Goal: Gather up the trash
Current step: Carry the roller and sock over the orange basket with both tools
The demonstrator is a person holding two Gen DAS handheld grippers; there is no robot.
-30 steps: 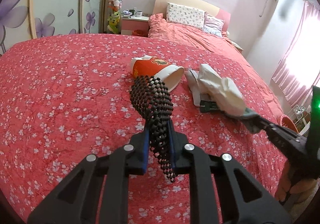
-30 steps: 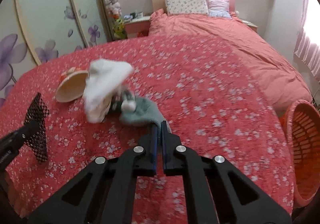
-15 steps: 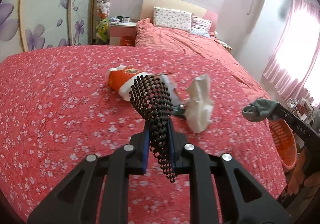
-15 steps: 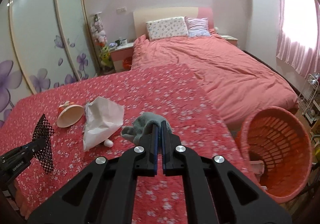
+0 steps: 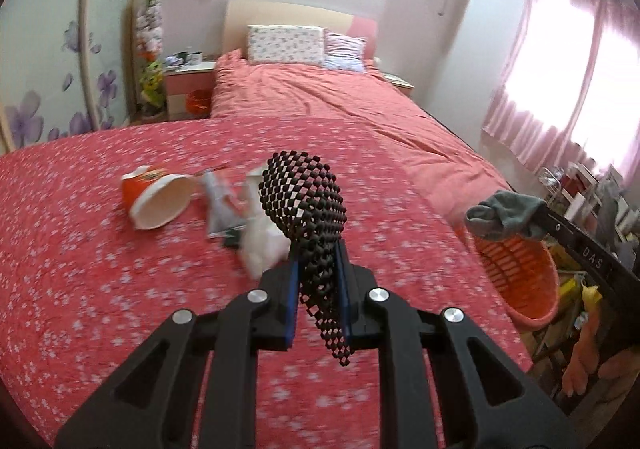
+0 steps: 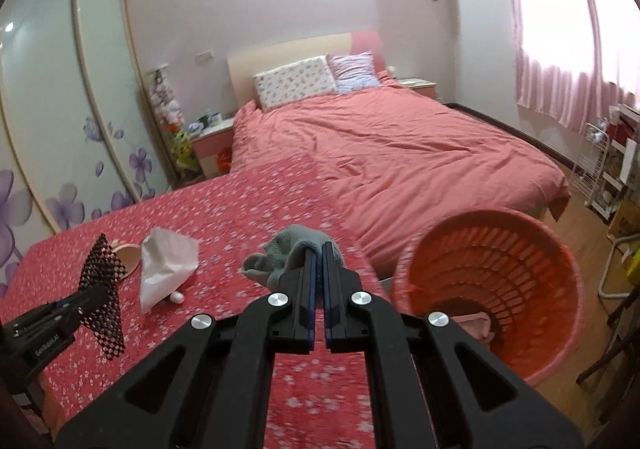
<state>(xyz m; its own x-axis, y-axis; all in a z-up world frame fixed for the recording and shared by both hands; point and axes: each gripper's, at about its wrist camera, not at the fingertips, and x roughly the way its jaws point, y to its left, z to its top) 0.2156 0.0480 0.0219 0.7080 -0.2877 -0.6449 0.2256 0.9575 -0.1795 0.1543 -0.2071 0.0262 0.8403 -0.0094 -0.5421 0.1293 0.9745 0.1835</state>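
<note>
Mesh netting (image 5: 304, 209), black and diamond-patterned, stands upright and lengthwise, clamped in my left gripper (image 5: 317, 269) above the bedspread (image 5: 80, 269). My right gripper (image 6: 318, 269) pinches a crumpled grey sock (image 6: 288, 253) beside the orange basket (image 6: 560, 289).

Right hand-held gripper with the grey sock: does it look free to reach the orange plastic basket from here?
Probably yes. The right hand-held gripper holds the grey sock above the bed edge, the orange plastic basket stands open-topped just to its right, and nothing lies between them.

Black angular left tool (image 5: 316, 269), blue pads, silver screws, matching right tool (image 6: 319, 253)
</note>
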